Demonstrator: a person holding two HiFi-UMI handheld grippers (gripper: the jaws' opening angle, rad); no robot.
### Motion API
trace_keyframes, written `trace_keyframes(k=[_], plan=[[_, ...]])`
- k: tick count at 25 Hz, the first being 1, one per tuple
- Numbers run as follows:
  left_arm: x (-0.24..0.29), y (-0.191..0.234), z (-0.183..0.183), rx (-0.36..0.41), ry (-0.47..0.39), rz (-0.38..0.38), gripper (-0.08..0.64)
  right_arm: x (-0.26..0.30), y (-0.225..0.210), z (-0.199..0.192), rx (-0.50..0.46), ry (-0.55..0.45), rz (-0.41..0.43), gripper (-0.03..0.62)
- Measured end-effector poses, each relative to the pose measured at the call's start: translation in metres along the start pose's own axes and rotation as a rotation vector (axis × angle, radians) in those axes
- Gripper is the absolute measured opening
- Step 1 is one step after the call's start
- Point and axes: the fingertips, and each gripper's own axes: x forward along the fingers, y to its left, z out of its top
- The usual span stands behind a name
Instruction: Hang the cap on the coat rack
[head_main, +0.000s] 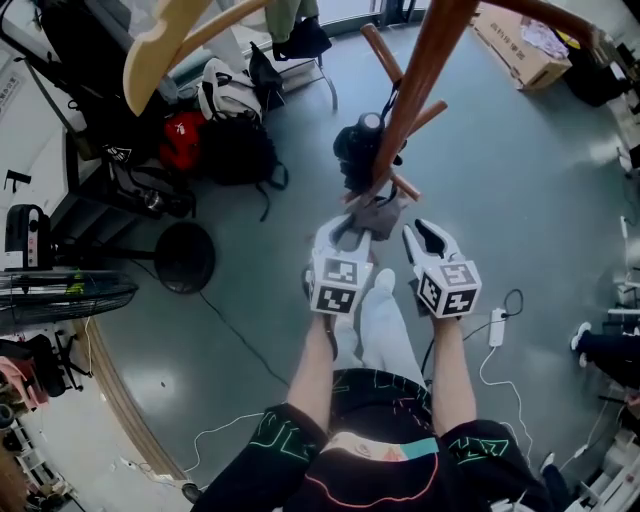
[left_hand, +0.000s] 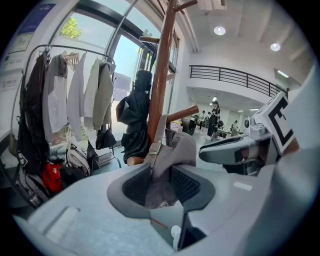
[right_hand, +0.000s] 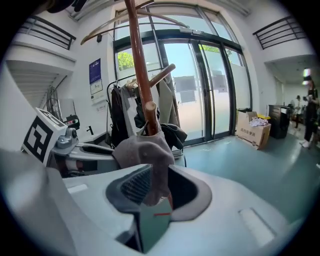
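The grey cap (head_main: 378, 215) hangs low on the brown wooden coat rack (head_main: 420, 70), just under a short peg (head_main: 405, 187). Both grippers flank it. My left gripper (head_main: 340, 238) is open: the cap's cloth (left_hand: 172, 150) lies loosely between its jaws, and both ribbed pads (left_hand: 187, 182) show bare beside it. The cap's strap and buckle (left_hand: 154, 145) run up along the pole (left_hand: 161, 75). My right gripper (head_main: 425, 240) is also open, and the cap's crown (right_hand: 145, 150) droops into its gap (right_hand: 155, 185) under the peg end (right_hand: 148, 106).
A black garment (head_main: 358, 150) hangs on the rack behind the cap. Backpacks (head_main: 225, 130) lie on the floor at left, near a fan (head_main: 60, 290). A cardboard box (head_main: 520, 45) sits far right. Cables (head_main: 497, 330) trail over the floor. A clothes rail (left_hand: 70, 95) stands by the window.
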Motion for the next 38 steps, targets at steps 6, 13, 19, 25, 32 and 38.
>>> trace_keyframes(k=[6, 13, 19, 25, 32, 38], plan=[[-0.024, 0.001, 0.020, 0.056, -0.034, -0.007, 0.123, -0.021, 0.006, 0.024, 0.009, -0.102, -0.010, 0.034], [-0.047, 0.002, 0.044, 0.189, -0.040, -0.038, 0.118, -0.041, 0.012, 0.058, -0.009, -0.193, -0.023, 0.031], [-0.070, 0.006, 0.104, 0.159, -0.245, 0.030, 0.058, -0.055, 0.014, 0.090, -0.015, -0.292, -0.045, 0.029], [-0.089, -0.001, 0.161, 0.171, -0.417, 0.049, 0.010, -0.077, 0.009, 0.139, -0.049, -0.429, -0.088, 0.005], [-0.109, -0.011, 0.207, 0.163, -0.529, 0.045, 0.009, -0.105, 0.006, 0.189, -0.100, -0.544, -0.100, 0.005], [-0.107, -0.003, 0.214, 0.141, -0.550, 0.051, 0.009, -0.102, 0.010, 0.202, -0.139, -0.551, -0.102, 0.005]])
